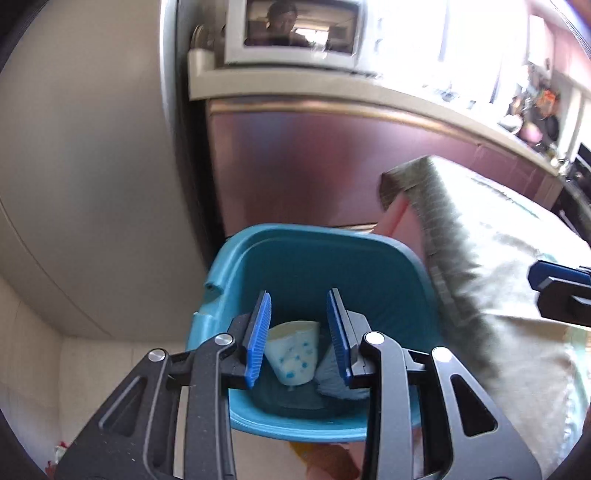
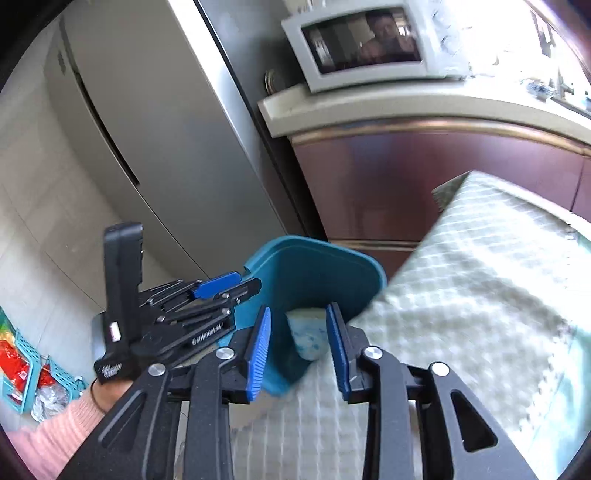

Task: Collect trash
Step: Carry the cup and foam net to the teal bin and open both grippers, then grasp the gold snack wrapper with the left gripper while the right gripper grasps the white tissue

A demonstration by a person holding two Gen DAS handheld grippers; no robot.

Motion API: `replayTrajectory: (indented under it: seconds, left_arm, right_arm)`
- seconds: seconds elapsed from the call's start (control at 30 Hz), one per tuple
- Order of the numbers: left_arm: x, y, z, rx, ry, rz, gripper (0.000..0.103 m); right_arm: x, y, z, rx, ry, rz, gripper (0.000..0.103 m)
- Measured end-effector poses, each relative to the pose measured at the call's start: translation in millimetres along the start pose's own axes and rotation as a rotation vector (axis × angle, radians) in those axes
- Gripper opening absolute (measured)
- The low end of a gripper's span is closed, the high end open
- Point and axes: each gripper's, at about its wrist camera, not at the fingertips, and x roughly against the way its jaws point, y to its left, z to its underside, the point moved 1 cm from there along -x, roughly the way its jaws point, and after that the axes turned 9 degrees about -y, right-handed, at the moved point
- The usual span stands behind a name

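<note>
A teal trash bin (image 1: 325,258) stands on the floor beside the table; it also shows in the right wrist view (image 2: 314,269). Inside lie a white paper cup with blue spots (image 1: 293,356) and a grey-blue crumpled piece (image 1: 332,380). My left gripper (image 1: 299,339) is open and empty right above the bin's mouth. It also shows in the right wrist view (image 2: 221,286). My right gripper (image 2: 299,350) is open and empty over the table's edge, beside the bin. The cup (image 2: 308,336) shows between its fingers, down in the bin.
A table with a green checked cloth (image 2: 480,302) stands to the right of the bin. A grey fridge (image 1: 85,166) stands at the left. A dark red cabinet (image 1: 314,166) with a microwave (image 1: 295,33) on top is behind. Teal baskets (image 2: 22,373) sit on the floor.
</note>
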Motion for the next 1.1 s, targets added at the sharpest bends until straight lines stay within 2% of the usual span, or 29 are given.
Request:
replayTrajectory:
  seconds: [0.17,0.33,0.57,0.67,0.73,0.87,1.0,1.1]
  left_arm:
    - [39,-46,-10,-0.036,-0.078,0.147,0.039]
    - [82,-113,-5,-0.124,-0.129,0.343,0.044]
    - [121,-224,29,-0.269,-0.074,0.659,0.048]
    - [133,-266,51,-0.324,-0.037,0.753,0.05]
    - [137,-289,66,-0.365,-0.016,0.786,0.051]
    - [139,-323,79,-0.42,0.02,0.812,0.052]
    - [137,-347,96,-0.462,0.027,0.809,0.054]
    - [131,-361,104,-0.487,0.033,0.78,0.054]
  right_arm:
    - [77,-13,12,0.026,-0.083,0.043,0.045]
    - [163,-48,42,-0.027,-0.16,0.147,0.048]
    - [262,-102,99,-0.179,-0.231,0.397,0.049]
    - [290,-120,125,-0.243,-0.248,0.467,0.052]
    - [298,-129,140,-0.283,-0.244,0.496,0.052]
    - [301,-140,162,-0.343,-0.23,0.492,0.052]
    - [294,-143,176,-0.356,-0.225,0.454,0.053]
    - [285,-145,179,-0.369,-0.222,0.431,0.053]
